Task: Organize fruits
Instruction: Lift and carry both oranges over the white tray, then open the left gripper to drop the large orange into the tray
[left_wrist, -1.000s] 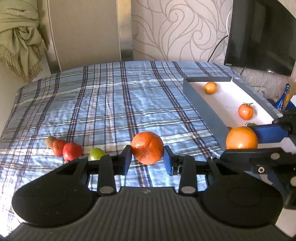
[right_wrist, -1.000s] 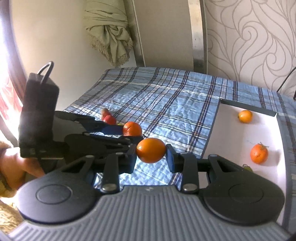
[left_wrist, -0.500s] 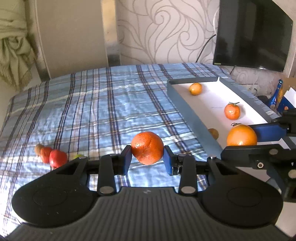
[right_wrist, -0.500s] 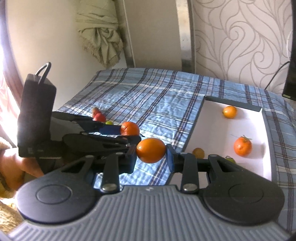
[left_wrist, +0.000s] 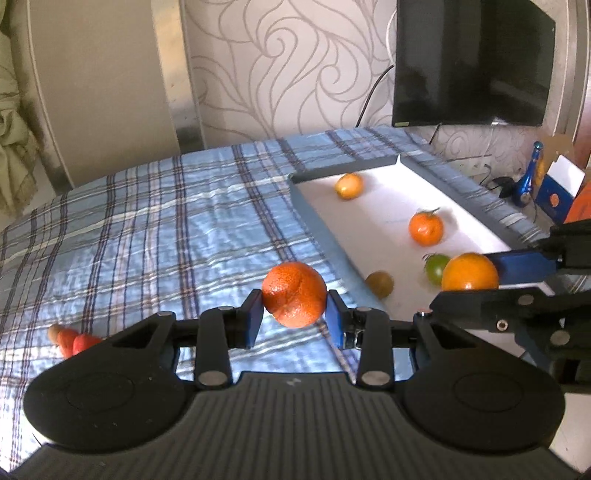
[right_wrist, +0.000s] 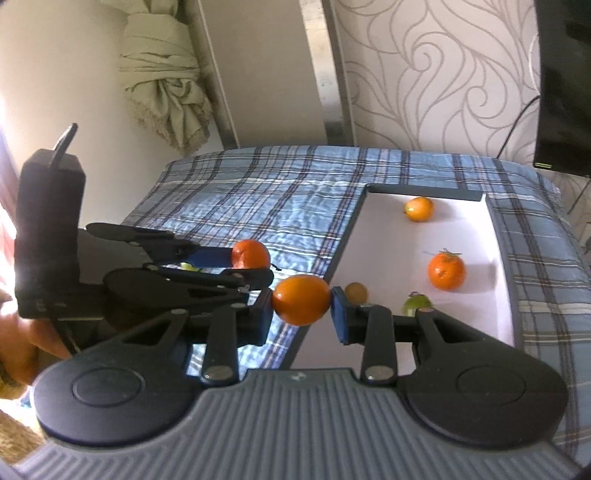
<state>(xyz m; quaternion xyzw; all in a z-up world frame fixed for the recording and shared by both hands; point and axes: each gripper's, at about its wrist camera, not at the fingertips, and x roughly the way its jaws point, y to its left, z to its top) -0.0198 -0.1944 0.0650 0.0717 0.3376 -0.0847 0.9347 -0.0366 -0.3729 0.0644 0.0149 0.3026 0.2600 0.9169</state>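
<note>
My left gripper (left_wrist: 294, 317) is shut on a dark orange mandarin (left_wrist: 294, 294), held above the plaid cloth just left of the white tray (left_wrist: 373, 221). My right gripper (right_wrist: 302, 314) is shut on a smooth orange (right_wrist: 301, 300), held over the tray's near left edge (right_wrist: 343, 251). In the right wrist view the left gripper (right_wrist: 255, 266) shows with its mandarin (right_wrist: 250, 254). In the tray lie an orange (left_wrist: 348, 185), a stemmed mandarin (left_wrist: 425, 228), a green fruit (left_wrist: 435, 267) and a small brown fruit (left_wrist: 379, 283).
Red fruits (left_wrist: 75, 341) and a brown one (left_wrist: 55, 331) lie on the plaid cloth (left_wrist: 166, 229) at the left. A black TV (left_wrist: 469, 62) hangs on the wall behind. A blue bottle (left_wrist: 526, 181) and boxes stand right of the table.
Both grippers have moved right toward the tray, each still holding its fruit. The tray fills more of both views and the loose fruits on the cloth have slid to the left edge.
</note>
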